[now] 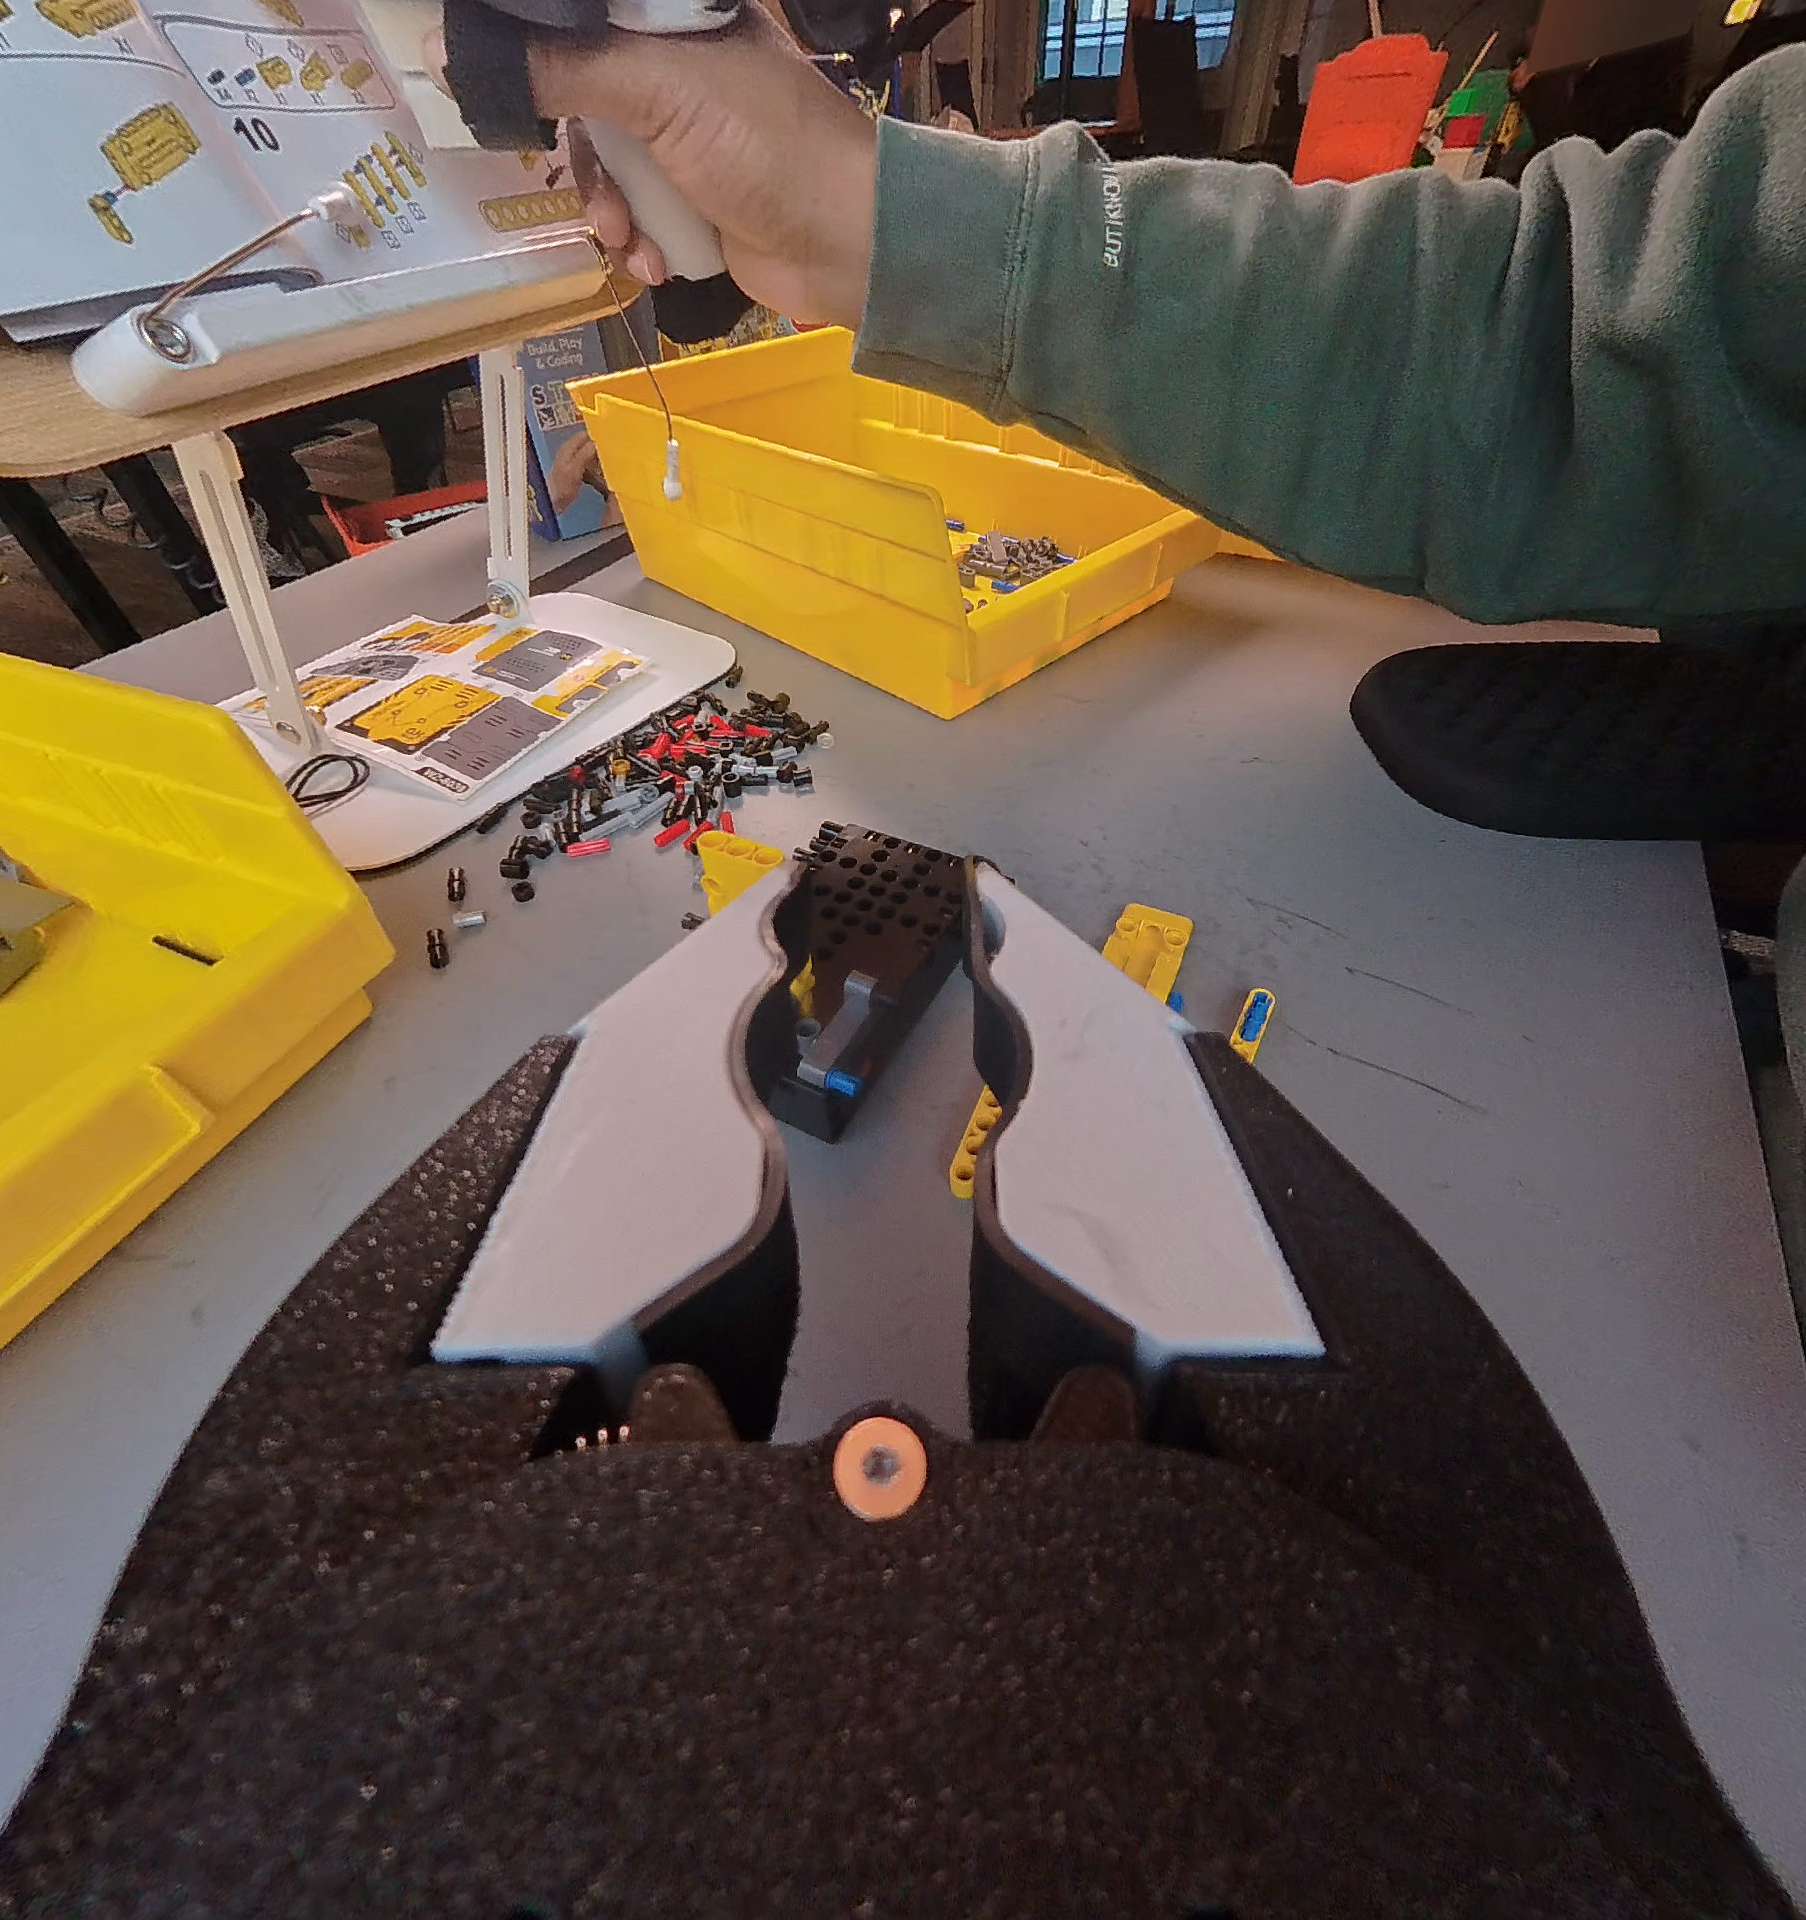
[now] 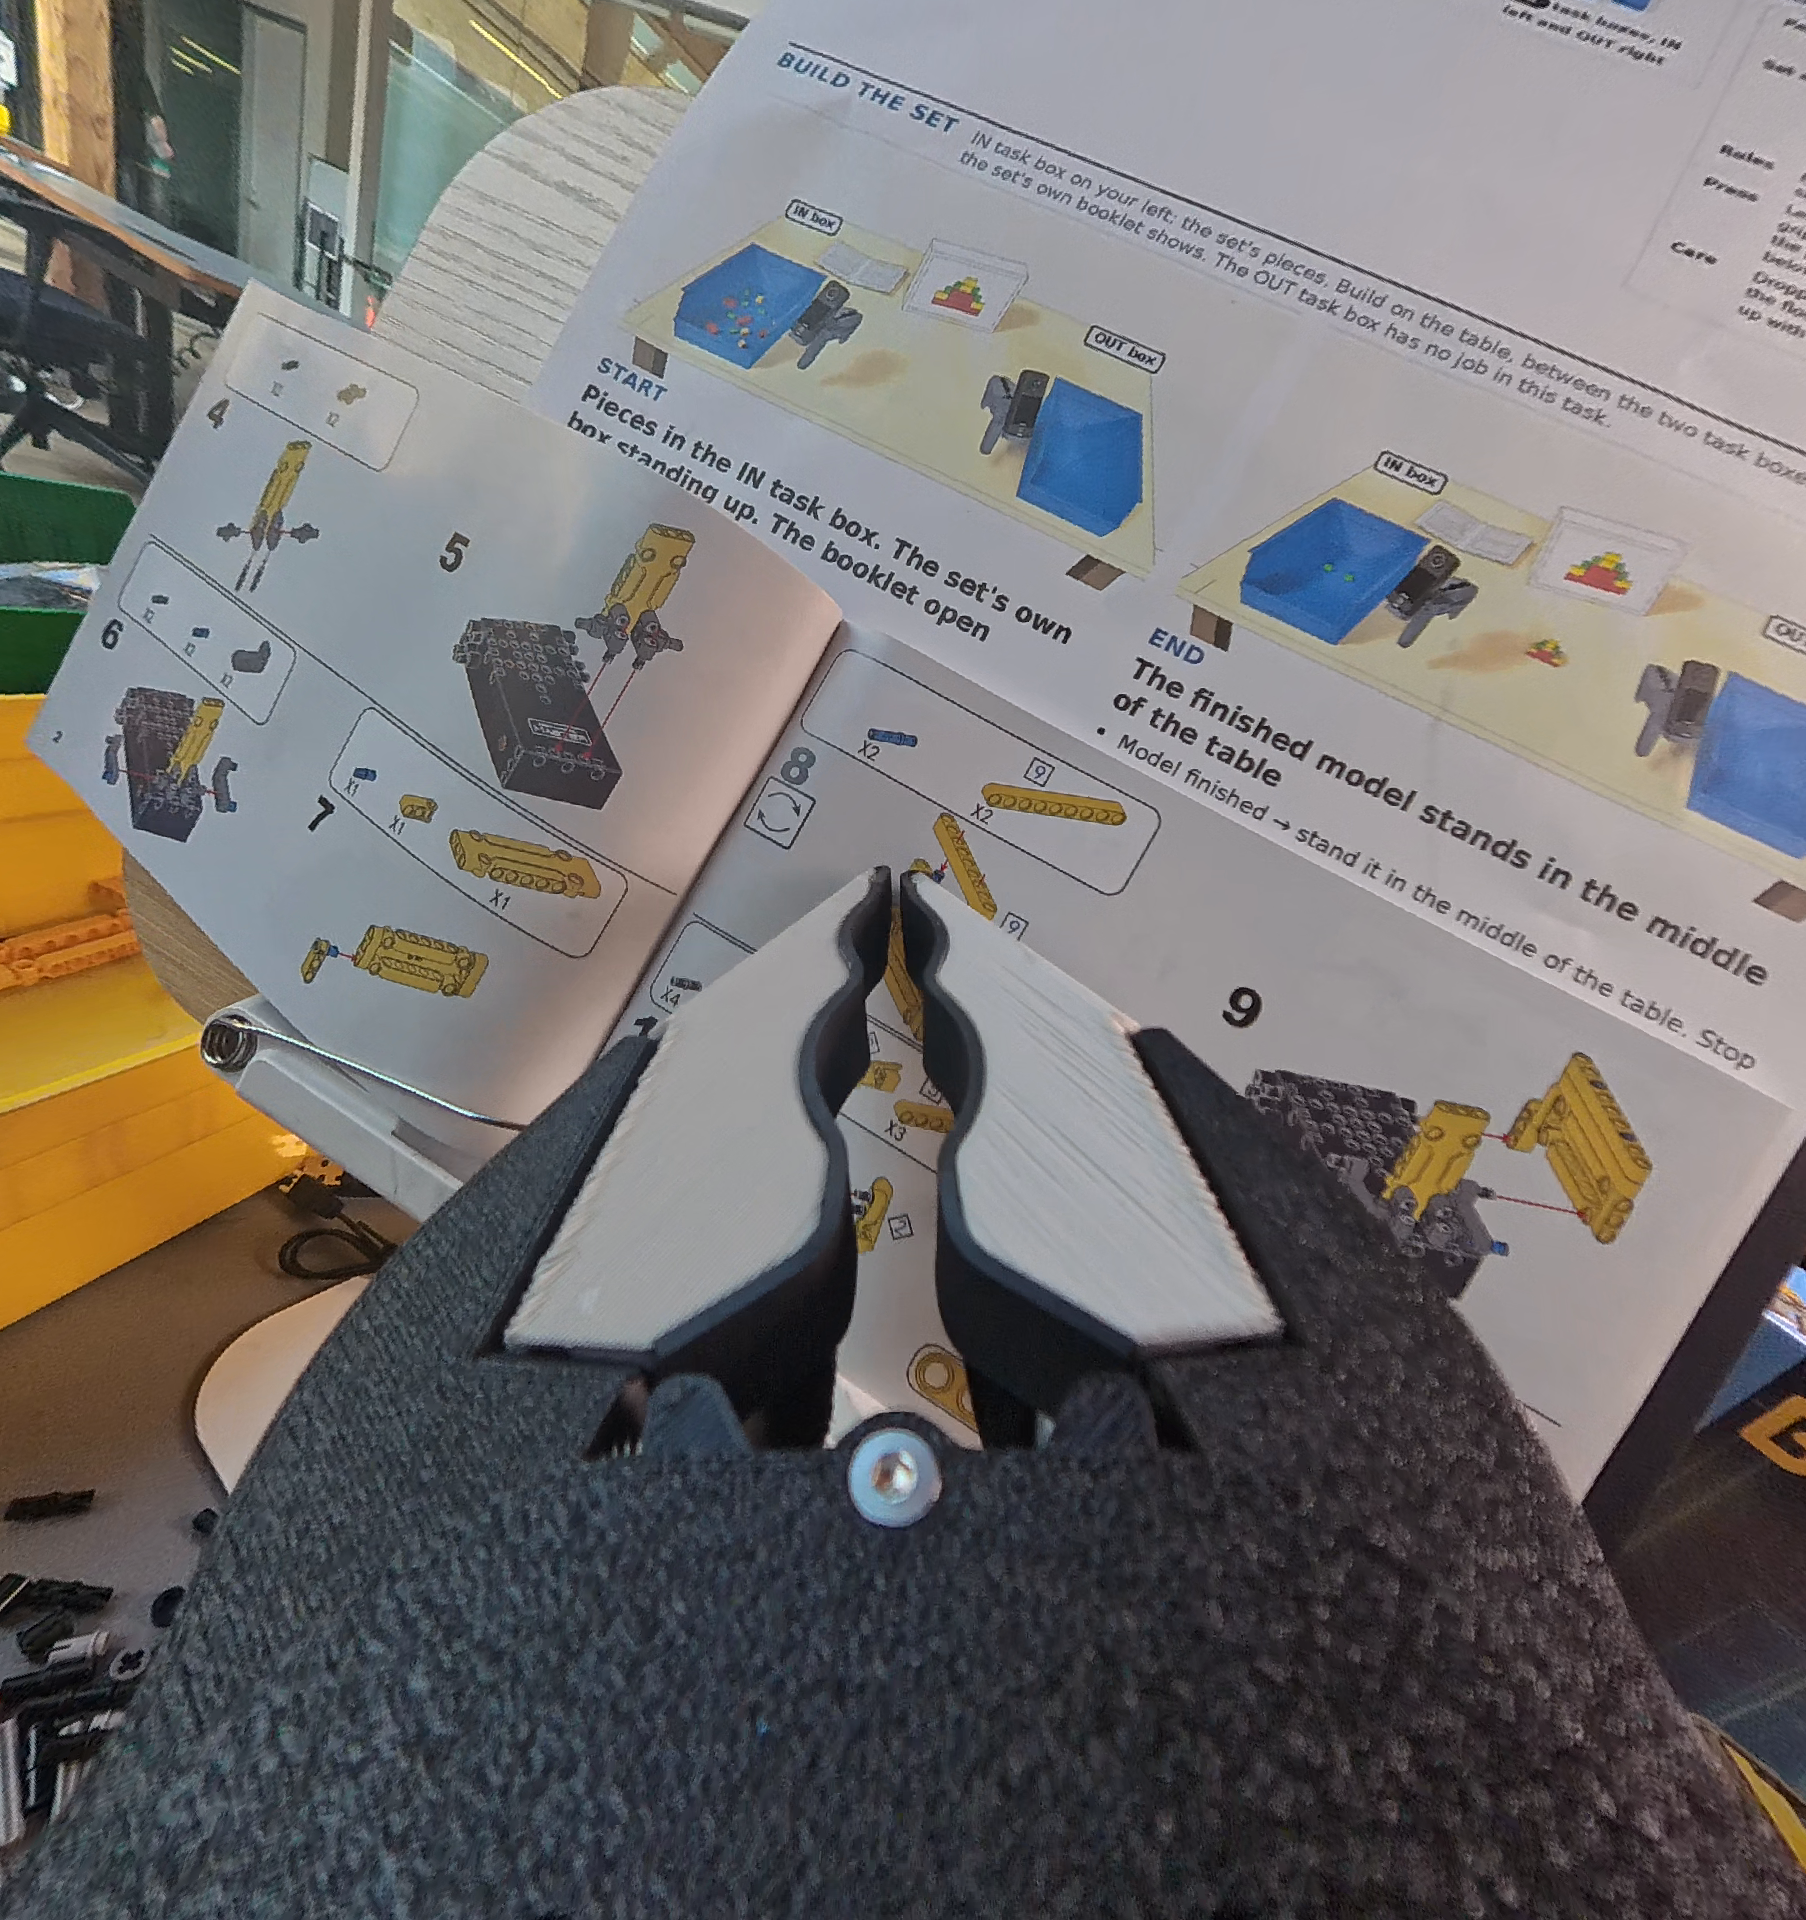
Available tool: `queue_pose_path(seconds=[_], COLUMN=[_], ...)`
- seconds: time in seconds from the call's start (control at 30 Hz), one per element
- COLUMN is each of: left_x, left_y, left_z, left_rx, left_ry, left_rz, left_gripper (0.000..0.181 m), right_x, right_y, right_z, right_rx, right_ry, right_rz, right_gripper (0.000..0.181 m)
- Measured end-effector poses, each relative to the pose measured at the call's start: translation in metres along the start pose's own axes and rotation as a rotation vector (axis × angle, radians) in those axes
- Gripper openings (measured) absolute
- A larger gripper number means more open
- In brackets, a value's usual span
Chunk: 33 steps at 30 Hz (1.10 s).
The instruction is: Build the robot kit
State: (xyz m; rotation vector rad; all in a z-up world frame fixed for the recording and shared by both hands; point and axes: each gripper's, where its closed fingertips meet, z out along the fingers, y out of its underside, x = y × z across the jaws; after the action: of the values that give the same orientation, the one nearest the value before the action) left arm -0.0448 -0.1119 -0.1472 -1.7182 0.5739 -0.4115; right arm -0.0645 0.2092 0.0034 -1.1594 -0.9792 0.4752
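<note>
Firmly clamped in the left gripper [image 1: 883, 883]: a black block [image 1: 873, 961] on the grey table [image 1: 1294, 1195], yellow pieces [image 1: 1148, 940] beside it. Nearly closed and empty, the right gripper [image 2: 894, 883] before an open booklet [image 2: 442, 665] on its stand [image 2: 296, 1101]. Nearby, small pins [image 1: 670, 769] and yellow bins [image 1: 857, 520].

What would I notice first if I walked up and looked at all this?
First, the left tongs gripping a black block full of holes on the grey table, with yellow bins behind and at the left. Next, the heap of little black and red pins by the white stand. Then the right tongs, shut, up close to the open booklet.
</note>
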Motion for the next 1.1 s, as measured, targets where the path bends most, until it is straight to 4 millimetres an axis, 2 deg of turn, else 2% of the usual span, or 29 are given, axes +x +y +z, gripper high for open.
queue_pose_path(seconds=[0.4,0.5,0.6,0.7,0.83,0.93,1.0,1.1], left_x=[0.000,0.001,0.001,0.005,0.014,0.027,0.038,0.055], left_y=[0.000,0.000,0.000,0.003,0.010,0.019,0.028,0.044], left_z=[0.000,0.000,0.000,0.002,0.008,0.012,0.015,0.018], left_rx=[-0.002,0.000,0.000,-0.022,-0.075,-0.141,-0.203,-0.306], left_ry=[0.000,0.000,0.004,0.021,0.078,0.160,0.234,0.314], left_rz=[0.000,0.001,0.003,0.011,0.030,0.049,0.070,0.127], left_gripper=[0.028,0.028,0.027,0.026,0.023,0.020,0.018,0.016], right_x=[0.002,-0.012,-0.053,-0.110,-0.191,-0.236,-0.253,-0.266], right_y=[0.002,-0.015,-0.030,-0.018,0.027,0.067,0.090,0.111], right_z=[-0.004,-0.025,-0.068,-0.123,-0.210,-0.264,-0.284,-0.290], right_rx=[-0.004,0.055,0.078,-0.017,-0.194,-0.307,-0.367,-0.415], right_ry=[-0.001,-0.062,-0.243,-0.484,-0.819,-0.993,-1.052,-1.055], right_rz=[0.007,0.052,0.029,-0.022,-0.086,-0.159,-0.197,-0.203], right_gripper=[0.001,0.001,0.002,0.005,0.005,0.006,0.009,0.019])
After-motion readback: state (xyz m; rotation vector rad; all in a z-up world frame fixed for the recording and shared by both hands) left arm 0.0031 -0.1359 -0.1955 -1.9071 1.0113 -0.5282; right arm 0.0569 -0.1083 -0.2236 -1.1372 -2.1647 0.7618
